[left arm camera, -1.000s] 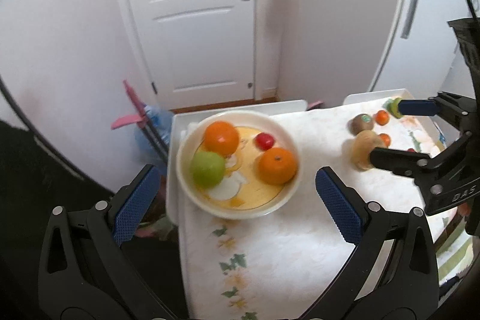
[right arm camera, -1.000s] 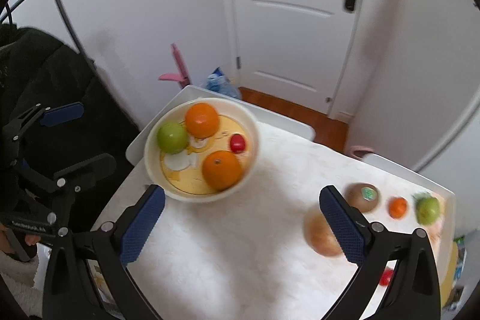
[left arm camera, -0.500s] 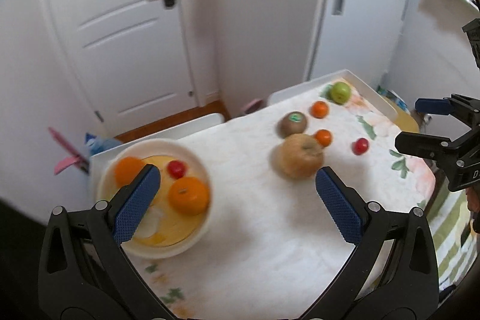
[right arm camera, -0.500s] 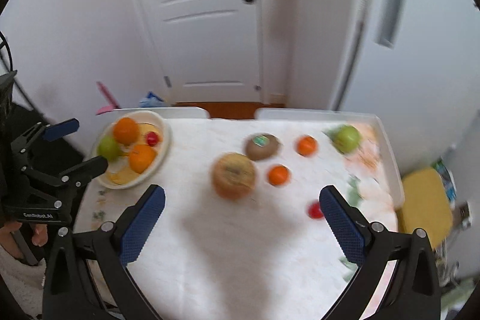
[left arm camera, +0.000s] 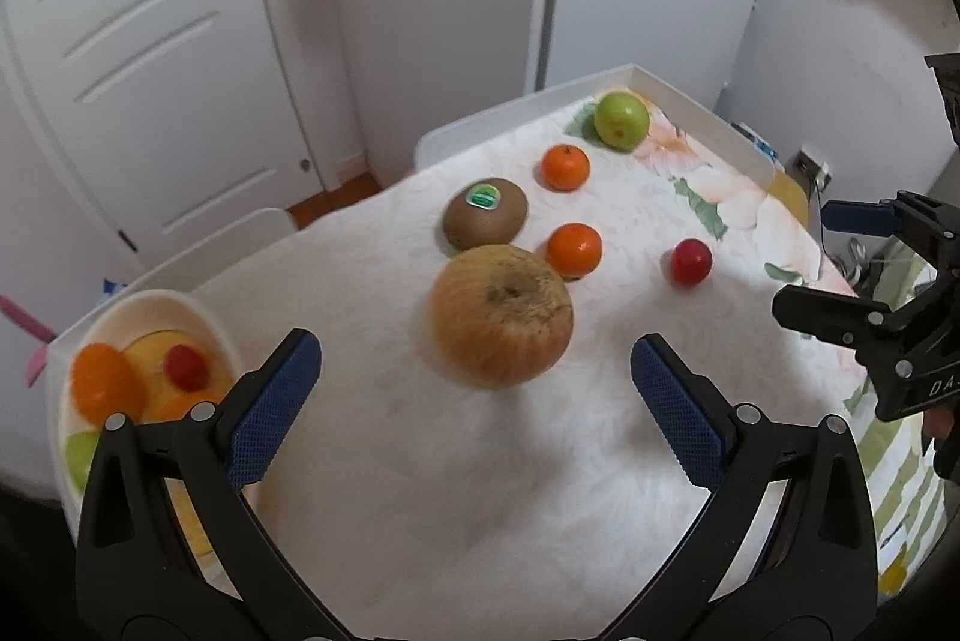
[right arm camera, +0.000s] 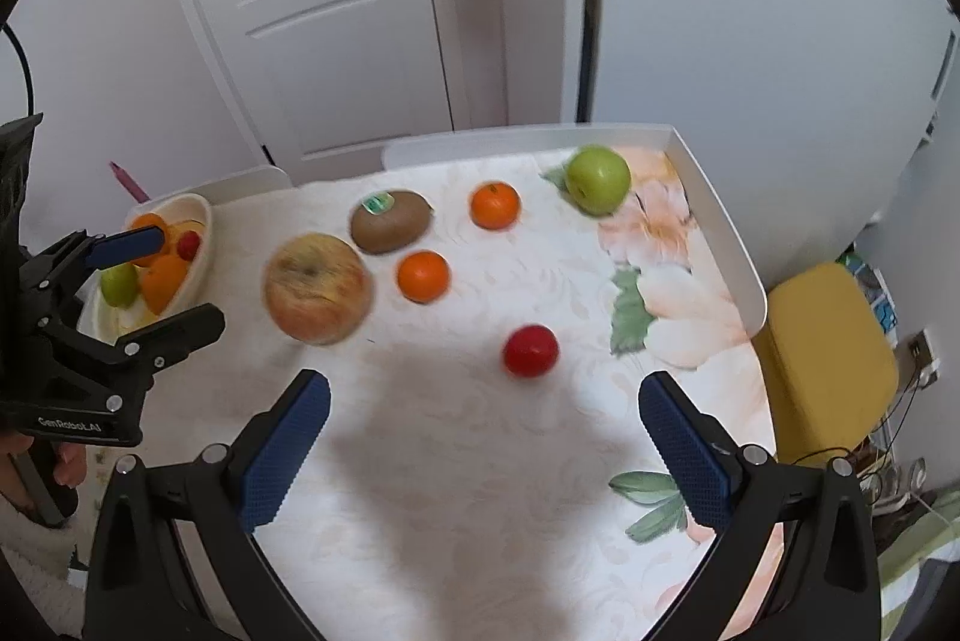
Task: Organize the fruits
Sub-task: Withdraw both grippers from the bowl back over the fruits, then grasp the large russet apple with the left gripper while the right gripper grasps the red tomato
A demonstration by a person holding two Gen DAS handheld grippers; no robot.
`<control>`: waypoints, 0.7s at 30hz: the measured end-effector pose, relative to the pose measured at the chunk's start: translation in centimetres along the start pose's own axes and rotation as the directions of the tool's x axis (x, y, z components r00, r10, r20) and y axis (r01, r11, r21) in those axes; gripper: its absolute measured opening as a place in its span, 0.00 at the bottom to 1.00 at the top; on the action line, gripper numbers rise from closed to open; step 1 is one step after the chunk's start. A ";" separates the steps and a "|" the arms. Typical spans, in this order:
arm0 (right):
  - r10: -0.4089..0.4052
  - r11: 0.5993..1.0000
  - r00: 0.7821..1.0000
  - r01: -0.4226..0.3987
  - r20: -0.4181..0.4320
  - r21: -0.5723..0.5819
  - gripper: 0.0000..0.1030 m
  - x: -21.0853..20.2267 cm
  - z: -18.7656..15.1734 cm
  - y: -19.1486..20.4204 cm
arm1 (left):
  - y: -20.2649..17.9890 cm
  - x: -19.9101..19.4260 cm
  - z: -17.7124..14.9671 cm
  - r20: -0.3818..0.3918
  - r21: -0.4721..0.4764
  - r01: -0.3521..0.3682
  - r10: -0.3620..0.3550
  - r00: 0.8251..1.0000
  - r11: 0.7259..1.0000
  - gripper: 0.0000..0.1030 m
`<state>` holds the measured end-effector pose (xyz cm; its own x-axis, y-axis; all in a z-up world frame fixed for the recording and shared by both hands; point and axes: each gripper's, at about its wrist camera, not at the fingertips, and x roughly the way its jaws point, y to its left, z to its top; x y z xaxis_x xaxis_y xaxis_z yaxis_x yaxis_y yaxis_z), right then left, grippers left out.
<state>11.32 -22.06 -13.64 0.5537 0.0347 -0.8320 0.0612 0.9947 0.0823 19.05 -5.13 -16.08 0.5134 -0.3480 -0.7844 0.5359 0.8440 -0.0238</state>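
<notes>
Left gripper [left arm camera: 474, 401] and right gripper [right arm camera: 483, 428], jaws wide apart, empty.

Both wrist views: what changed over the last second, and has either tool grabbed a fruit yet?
Both tools swung right, away from the bowl toward the loose fruit. The left tool now lines up on the large apple; the right tool faces the small red fruit. Nothing was grabbed or released: both stay open and empty, and no fruit moved.
</notes>
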 end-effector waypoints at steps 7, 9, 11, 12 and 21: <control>-0.004 1.000 1.000 0.004 -0.027 0.019 1.00 3.5 -0.8 -2.0 | -1.2 4.6 0.3 -0.032 0.026 0.018 -0.017 0.999 0.999 1.00; -0.005 1.000 1.000 0.005 -0.029 0.013 1.00 4.1 -0.8 -2.1 | -1.3 5.6 0.4 -0.037 0.030 0.019 -0.018 0.999 0.999 1.00; -0.002 1.000 1.000 0.003 -0.025 0.008 1.00 4.8 -0.9 -2.2 | -1.3 6.4 0.4 -0.044 0.027 0.022 -0.021 0.999 0.999 1.00; -0.001 1.000 1.000 0.001 -0.024 0.004 0.99 5.1 -0.9 -2.2 | -1.2 6.8 0.5 -0.048 0.025 0.021 -0.020 0.999 0.999 0.98; 0.003 1.000 0.999 -0.003 -0.039 0.002 0.86 7.0 -1.0 -2.3 | -1.2 8.5 0.5 -0.078 0.045 0.014 -0.011 0.997 0.999 0.77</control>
<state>14.24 -24.06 -20.22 0.5210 0.0410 -0.8526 0.0612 0.9945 0.0853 23.11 -9.30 -22.47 0.4535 -0.3239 -0.8303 0.5728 0.8196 -0.0068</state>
